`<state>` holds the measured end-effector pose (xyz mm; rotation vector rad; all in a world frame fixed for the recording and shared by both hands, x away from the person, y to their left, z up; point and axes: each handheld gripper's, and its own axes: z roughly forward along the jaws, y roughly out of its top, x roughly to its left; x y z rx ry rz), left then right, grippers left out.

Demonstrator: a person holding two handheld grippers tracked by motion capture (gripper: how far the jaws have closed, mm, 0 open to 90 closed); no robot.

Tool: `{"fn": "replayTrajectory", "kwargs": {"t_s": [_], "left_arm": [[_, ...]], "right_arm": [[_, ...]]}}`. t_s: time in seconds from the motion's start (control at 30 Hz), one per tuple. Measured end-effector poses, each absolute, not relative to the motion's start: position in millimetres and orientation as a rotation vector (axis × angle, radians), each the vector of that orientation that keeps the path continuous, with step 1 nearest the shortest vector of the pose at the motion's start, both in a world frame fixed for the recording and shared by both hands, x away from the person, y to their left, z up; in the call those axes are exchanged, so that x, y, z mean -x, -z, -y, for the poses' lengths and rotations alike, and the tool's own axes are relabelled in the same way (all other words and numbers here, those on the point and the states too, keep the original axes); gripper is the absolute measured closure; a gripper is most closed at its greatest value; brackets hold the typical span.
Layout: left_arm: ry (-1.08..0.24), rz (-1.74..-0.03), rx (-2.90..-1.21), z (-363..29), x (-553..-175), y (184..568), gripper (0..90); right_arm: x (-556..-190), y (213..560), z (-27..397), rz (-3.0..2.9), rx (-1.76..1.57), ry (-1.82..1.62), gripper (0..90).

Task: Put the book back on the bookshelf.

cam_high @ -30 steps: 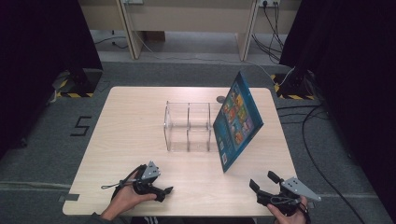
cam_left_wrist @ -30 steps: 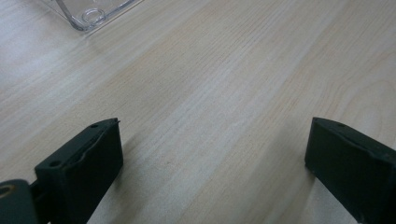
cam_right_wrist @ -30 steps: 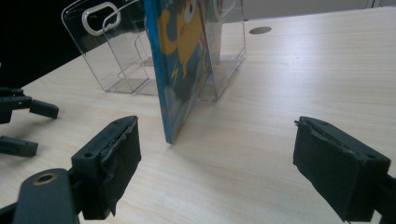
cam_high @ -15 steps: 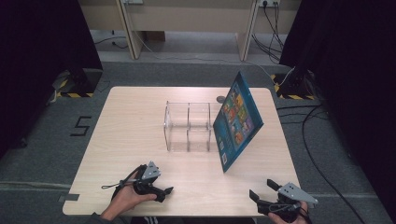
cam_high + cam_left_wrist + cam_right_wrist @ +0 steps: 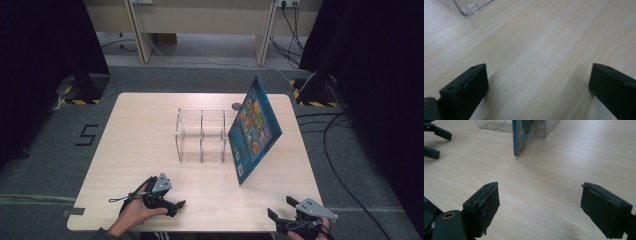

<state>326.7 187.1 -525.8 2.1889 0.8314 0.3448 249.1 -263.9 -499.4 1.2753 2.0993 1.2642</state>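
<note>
Both hand-held grippers, left [image 5: 172, 204] and right [image 5: 281, 210], gaping, empty. Book [image 5: 255, 129] ahead of right: thin, stiff, light, likely tippy; pinch near edge.

Even overhead light is falling on the pale wooden table [image 5: 150, 150] in the high view, while the far left and right sides are sinking into near black. The picture is looking soft and grainy throughout. The upright book [image 5: 255, 130] is casting a faint shadow toward the near side. In both gripper views the near jaws are blurring slightly and throwing soft shadows on the wood. A mild sheen is glinting off the clear organizer [image 5: 470, 7] at the far left.
</note>
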Motion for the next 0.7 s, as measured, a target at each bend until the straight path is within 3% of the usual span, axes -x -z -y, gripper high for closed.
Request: {"fn": "replayTrajectory", "kwargs": {"t_s": [0.7], "left_arm": [[-0.343, -0.829, -2.194, -187, -327, 526, 0.6]], "right_arm": [[-250, 512, 261, -2.225, -1.378, -1.066, 20.7]]}}
